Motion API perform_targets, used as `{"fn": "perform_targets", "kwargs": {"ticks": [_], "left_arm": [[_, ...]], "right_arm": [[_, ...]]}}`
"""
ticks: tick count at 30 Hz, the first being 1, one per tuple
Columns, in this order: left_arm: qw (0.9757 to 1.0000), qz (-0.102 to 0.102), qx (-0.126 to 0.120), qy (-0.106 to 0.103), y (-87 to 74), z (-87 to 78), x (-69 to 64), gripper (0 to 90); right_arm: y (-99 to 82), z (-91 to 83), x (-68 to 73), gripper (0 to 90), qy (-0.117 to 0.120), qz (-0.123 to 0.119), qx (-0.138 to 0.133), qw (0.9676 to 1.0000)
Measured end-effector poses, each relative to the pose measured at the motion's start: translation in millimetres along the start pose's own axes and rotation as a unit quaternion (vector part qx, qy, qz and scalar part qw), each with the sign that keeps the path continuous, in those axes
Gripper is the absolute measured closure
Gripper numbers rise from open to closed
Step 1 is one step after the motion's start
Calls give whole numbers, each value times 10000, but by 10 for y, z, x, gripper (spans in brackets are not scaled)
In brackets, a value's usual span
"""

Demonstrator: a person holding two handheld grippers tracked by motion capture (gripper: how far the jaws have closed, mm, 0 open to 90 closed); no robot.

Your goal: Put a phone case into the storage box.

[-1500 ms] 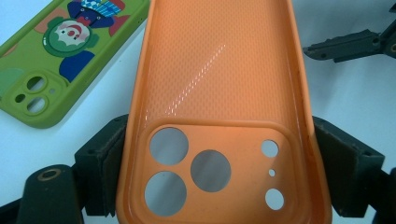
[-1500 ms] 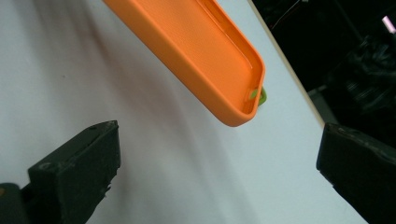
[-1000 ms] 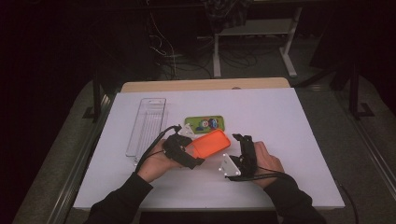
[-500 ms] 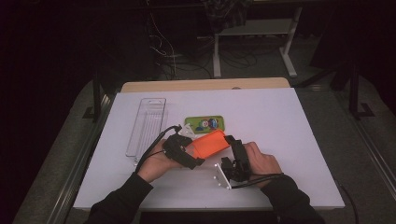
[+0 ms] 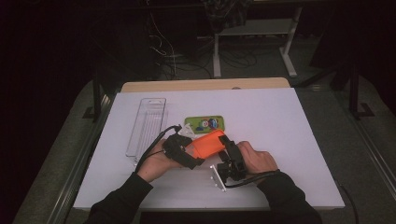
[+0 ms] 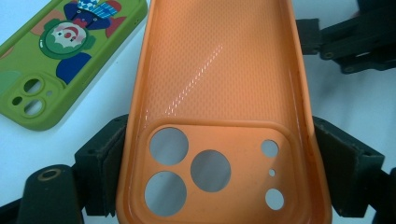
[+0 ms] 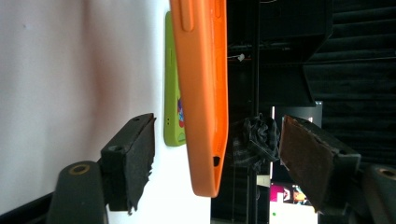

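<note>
An orange phone case [image 5: 208,143] hangs just above the white table, its inside and camera holes facing up in the left gripper view [image 6: 217,93]. My left gripper [image 5: 192,154] is shut on its camera end, with a pad [image 6: 105,163] pressed against each long side. My right gripper [image 5: 227,145] lies on its side at the case's other end. Its jaws have just been closing. In the right gripper view the case [image 7: 203,93] stands edge-on between the pads [image 7: 137,154], with a gap on both sides.
A green cartoon-print phone case [image 5: 205,124] lies flat just behind the orange one. A clear plastic tray [image 5: 147,123] sits at the left of the white table top [image 5: 289,130]. Dark floor, cables and a stand lie beyond the far edge.
My right gripper has moved left to the orange case's end and turned onto its side, and its jaws have narrowed around the case. The left gripper and case have kept still.
</note>
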State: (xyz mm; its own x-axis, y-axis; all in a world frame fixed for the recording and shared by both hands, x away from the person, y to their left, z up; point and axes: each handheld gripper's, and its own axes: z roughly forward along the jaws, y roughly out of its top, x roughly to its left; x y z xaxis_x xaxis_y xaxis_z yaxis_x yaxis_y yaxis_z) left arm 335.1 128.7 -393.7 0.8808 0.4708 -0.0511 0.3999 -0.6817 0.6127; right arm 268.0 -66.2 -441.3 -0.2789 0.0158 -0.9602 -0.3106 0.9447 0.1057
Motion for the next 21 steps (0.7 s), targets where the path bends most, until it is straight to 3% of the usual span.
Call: {"fn": "perform_targets", "kwargs": {"ticks": [7, 10, 15, 21], "left_arm": [[10000, 23, 5, 2, 0, 0, 0, 162], [10000, 5, 5, 6, -1, 4, -9, 163], [10000, 57, 14, -27, 0, 7, -9, 162], [10000, 69, 3, -25, 2, 11, -17, 162]], "right_arm": [[21, 3, 41, 424, -91, -119, -105, 9998], [32, -6, 42, 486, 43, -154, -98, 9998], [42, 3, 81, 556, 11, -248, -70, 9997], [54, 2, 88, 651, 139, -294, -28, 9995]]}}
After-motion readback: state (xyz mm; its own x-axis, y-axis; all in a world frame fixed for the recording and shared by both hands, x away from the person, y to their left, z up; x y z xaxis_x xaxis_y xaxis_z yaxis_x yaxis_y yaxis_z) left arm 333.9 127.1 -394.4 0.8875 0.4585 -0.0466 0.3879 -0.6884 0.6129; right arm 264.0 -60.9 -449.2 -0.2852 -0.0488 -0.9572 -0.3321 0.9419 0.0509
